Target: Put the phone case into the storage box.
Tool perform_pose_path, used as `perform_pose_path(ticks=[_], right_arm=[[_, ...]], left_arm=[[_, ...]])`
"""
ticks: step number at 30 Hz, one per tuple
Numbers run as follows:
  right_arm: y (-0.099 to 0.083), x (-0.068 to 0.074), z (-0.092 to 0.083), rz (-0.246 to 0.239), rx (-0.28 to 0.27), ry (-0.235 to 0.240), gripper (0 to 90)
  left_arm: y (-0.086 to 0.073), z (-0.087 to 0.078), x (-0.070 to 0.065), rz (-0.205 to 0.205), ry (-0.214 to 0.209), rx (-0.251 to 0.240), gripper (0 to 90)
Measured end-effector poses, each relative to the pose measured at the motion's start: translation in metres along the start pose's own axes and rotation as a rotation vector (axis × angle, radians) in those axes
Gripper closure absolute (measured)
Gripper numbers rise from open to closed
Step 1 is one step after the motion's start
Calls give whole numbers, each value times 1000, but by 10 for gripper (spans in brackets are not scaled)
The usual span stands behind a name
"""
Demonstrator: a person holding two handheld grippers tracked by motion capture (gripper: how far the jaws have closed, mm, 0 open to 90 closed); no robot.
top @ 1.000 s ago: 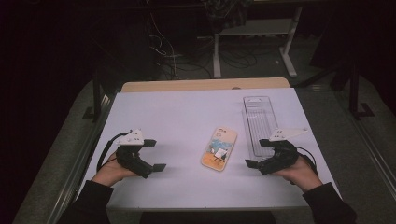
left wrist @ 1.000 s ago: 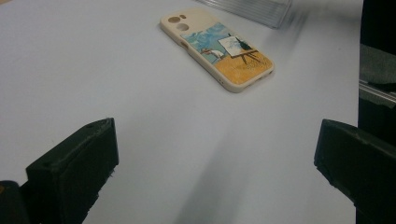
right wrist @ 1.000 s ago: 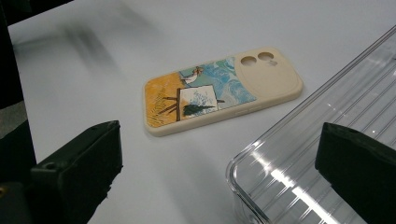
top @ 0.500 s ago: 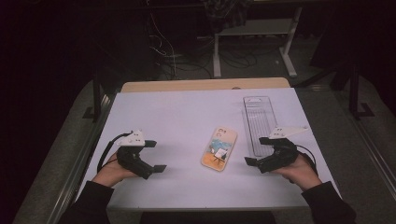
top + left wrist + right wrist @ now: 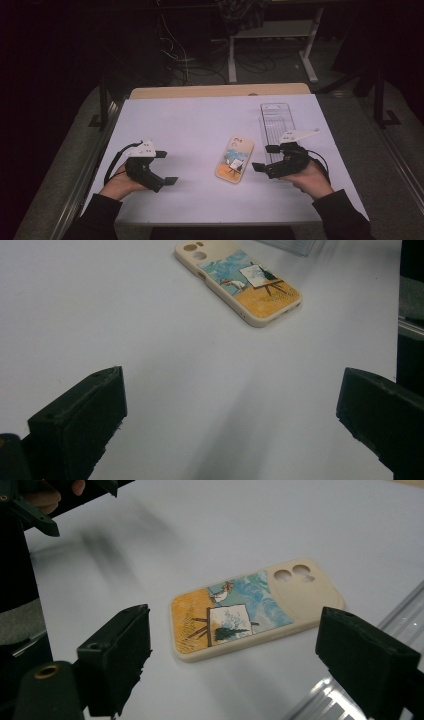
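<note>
A cream phone case printed with a painter at an easel lies flat, picture side up, at the middle of the white table. My left gripper rests on the table to its left with the jaws wide open and empty; in the left gripper view the case lies well ahead of the gripper. My right gripper sits just right of the case and points at it. Its jaws have just been closing a little but still stand open, with the case ahead of them, untouched.
A clear plastic tray lies at the table's back right, just behind my right hand, and its edge shows beside the right jaw. The other hand's gripper is across the table. Dark floor, cables and a stand lie beyond the far edge.
My right gripper has shifted slightly left, toward the phone case, and risen a little. The left gripper and the case have stayed where they were.
</note>
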State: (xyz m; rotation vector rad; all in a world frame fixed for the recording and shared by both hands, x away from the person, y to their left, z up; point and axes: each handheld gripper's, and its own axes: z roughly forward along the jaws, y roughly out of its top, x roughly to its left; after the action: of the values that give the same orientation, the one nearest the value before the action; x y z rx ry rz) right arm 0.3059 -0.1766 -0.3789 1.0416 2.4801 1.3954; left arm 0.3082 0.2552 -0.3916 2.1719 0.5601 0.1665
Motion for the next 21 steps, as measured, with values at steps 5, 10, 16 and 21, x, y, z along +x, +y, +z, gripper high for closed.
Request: perform_pose_path(ticks=[5, 10, 16, 21], right_arm=[[6, 6, 10, -2, 16, 11, 260], [8, 10, 17, 2, 28, 22, 355], [3, 16, 25, 12, 65, 31, 515], [-3, 23, 34, 15, 105, 28, 652]], left_arm=[[0, 0, 1, 4, -4, -3, 0], [0, 0, 1, 5, -8, -4, 0], [1, 0, 1, -2, -11, -5, 0], [1, 1, 0, -7, -15, -8, 0]])
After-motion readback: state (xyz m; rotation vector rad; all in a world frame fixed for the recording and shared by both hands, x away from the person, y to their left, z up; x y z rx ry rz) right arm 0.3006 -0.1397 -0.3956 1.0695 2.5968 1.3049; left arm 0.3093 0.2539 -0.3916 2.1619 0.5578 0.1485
